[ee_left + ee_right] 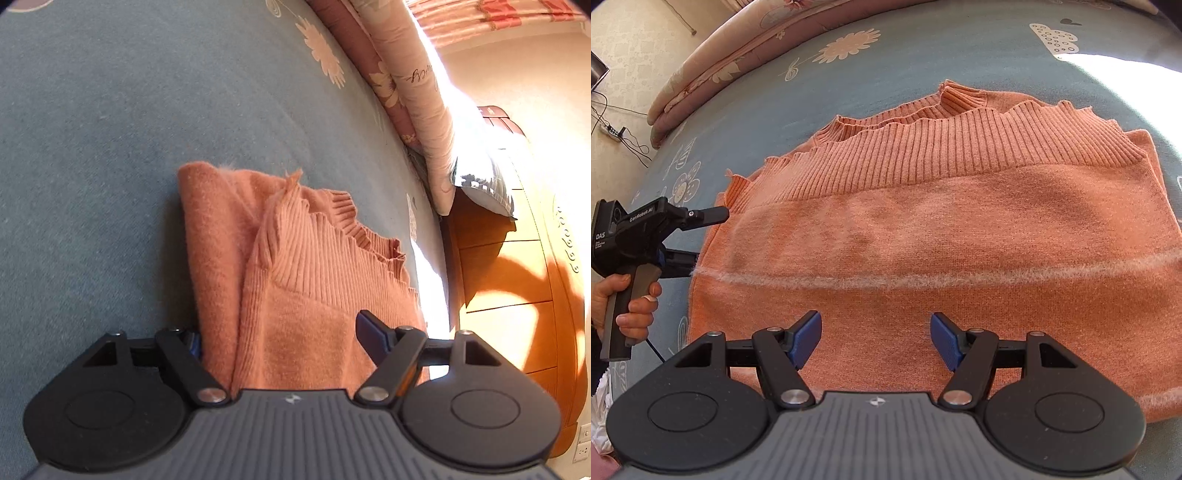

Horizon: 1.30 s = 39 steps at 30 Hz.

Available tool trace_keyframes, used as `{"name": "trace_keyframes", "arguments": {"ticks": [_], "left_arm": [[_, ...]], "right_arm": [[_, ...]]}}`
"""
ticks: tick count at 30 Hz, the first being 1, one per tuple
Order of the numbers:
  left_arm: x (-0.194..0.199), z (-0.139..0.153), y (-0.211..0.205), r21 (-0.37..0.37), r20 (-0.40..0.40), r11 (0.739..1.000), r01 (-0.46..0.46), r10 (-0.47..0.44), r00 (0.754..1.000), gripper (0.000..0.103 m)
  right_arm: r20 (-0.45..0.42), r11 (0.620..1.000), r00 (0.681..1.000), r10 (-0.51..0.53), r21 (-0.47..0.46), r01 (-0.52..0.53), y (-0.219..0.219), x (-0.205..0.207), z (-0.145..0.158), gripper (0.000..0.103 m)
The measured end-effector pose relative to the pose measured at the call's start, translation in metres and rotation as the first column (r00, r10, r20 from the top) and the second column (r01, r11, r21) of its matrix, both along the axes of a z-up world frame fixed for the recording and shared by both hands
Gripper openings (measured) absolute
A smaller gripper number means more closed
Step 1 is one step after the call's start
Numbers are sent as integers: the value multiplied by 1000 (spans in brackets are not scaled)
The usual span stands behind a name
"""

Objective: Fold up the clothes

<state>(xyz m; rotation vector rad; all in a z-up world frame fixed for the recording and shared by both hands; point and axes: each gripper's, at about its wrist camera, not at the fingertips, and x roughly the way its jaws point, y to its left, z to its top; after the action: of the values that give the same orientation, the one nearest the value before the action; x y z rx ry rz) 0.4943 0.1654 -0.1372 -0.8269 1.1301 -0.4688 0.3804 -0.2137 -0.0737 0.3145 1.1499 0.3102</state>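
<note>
On the blue bed [894, 48] the sweater [942, 236] lies folded; our left gripper [701, 236] straddles its side edge, right gripper [875, 339] hovers above, both fingers spread, holding nothing.

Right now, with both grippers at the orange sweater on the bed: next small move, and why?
Probably close the left gripper on the sweater edge. Its jaws stand open with fabric between them, and the right wrist view shows it straddling the sweater's side edge. The right gripper hovers open over the near part, gripping nothing.
</note>
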Motion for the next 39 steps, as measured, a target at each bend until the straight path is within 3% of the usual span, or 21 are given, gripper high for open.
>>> {"name": "trace_keyframes", "arguments": {"ticks": [5, 10, 13, 17, 20, 22, 24, 26, 29, 33, 36, 39], "left_arm": [[18, -3, -6, -26, 7, 998, 61, -61, 998, 80], [-8, -9, 1, -98, -77, 986, 135, -143, 987, 79], [-18, -9, -2, -78, -83, 984, 159, -166, 983, 78], [6, -9, -14, -64, -78, 987, 146, -151, 986, 79], [16, -3, -31, 17, -45, 972, 233, -232, 972, 79], [15, 3, -36, 84, -39, 959, 272, -270, 962, 70], [16, 6, -37, 145, -52, 949, 280, -275, 960, 41], [16, 6, -33, 159, -72, 950, 269, -261, 963, 38], [17, 6, -33, 166, -76, 947, 274, -265, 961, 38], [16, 4, -30, 161, -81, 952, 260, -249, 965, 39], [16, 3, -28, 158, -86, 954, 255, -244, 966, 39], [18, 3, -30, 158, -88, 953, 260, -248, 965, 40]], "right_arm": [[20, 1000, 1000, -16, 9, 16, -1, 2, 4, 70], [36, 999, 999, -18, 31, 17, -3, 3, 10, 70], [39, 999, 999, -28, 45, 27, -10, 3, 9, 70], [41, 997, 998, -56, 64, 54, -23, 2, 7, 70], [54, 992, 996, -71, 105, 65, -41, 2, 11, 70], [87, 986, 992, -95, 142, 82, -65, 2, 20, 70], [116, 979, 982, -147, 161, 128, -95, 2, 28, 76], [143, 967, 963, -230, 145, 210, -134, 3, 33, 80], [123, 938, 938, -325, 173, 302, -191, 7, 24, 83], [-48, 875, 935, -351, 340, 345, -256, 26, -26, 85], [-117, 837, 943, -312, 436, 331, -274, 39, -59, 85], [-111, 804, 945, -306, 501, 320, -277, 55, -70, 85]]}}
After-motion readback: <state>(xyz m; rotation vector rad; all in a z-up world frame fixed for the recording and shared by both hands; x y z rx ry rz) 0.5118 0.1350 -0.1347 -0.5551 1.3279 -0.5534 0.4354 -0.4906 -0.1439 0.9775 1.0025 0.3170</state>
